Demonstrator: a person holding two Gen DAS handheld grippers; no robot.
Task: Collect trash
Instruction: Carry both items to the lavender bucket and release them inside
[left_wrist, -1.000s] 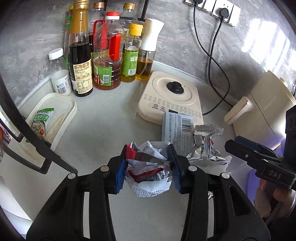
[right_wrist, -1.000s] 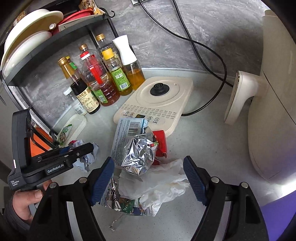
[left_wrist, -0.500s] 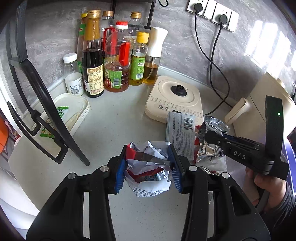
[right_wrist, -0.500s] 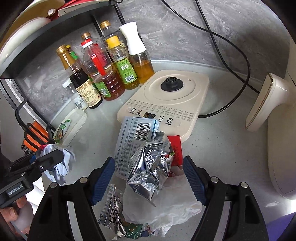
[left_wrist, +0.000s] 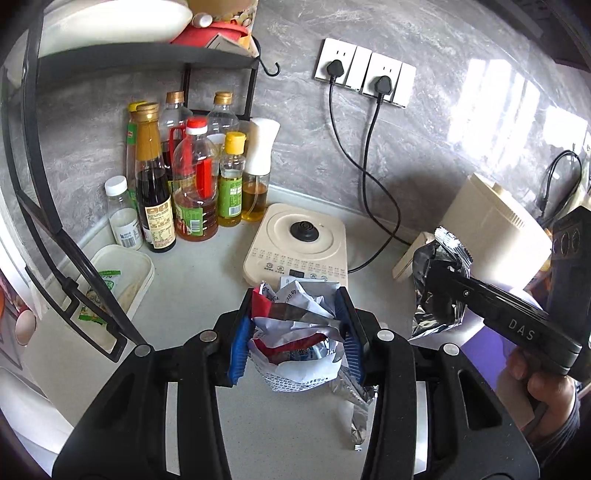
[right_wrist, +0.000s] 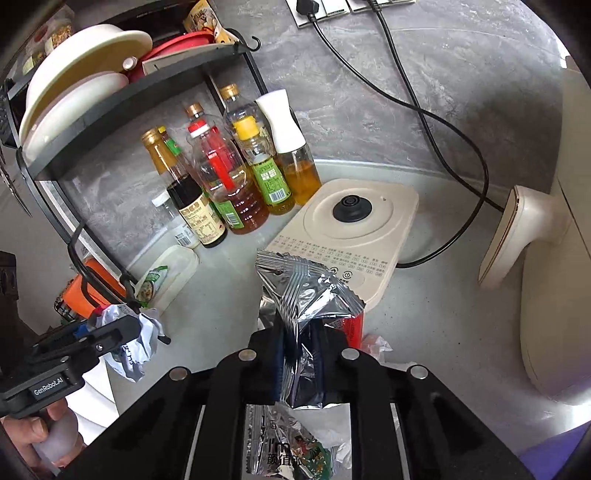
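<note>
Right wrist view shows the right hand-held gripper (right_wrist: 299, 354) with its jaws just closed from wide to narrow, now pinching the silver foil wrapper (right_wrist: 303, 291), which stands up between the pads in front of the cream appliance base (right_wrist: 351, 229); half a second ago the jaws still straddled the pile without touching it. In the left wrist view that same wrapper (left_wrist: 439, 280) hangs clear of the surface (left_wrist: 192, 280), to the right of the base, so this piece looks picked up rather than merely squeezed. The left hand-held gripper (left_wrist: 295, 332) remains at a middling width, clamped on a crumpled wad of paper and wrappers (left_wrist: 295, 332), and it has risen, since the view now takes in the wall sockets (left_wrist: 364, 74) above the base. Both hands seem loaded, so the likely next step is carrying these to a bin, though no bin appears anywhere. More litter stays near the base: a printed packet (right_wrist: 295, 446) under the right jaws, a red scrap (right_wrist: 352, 328) and white plastic (right_wrist: 376, 345) beside them. How much lies beneath is hidden by the gripper bodies, and the packet's print is only partly legible.
</note>
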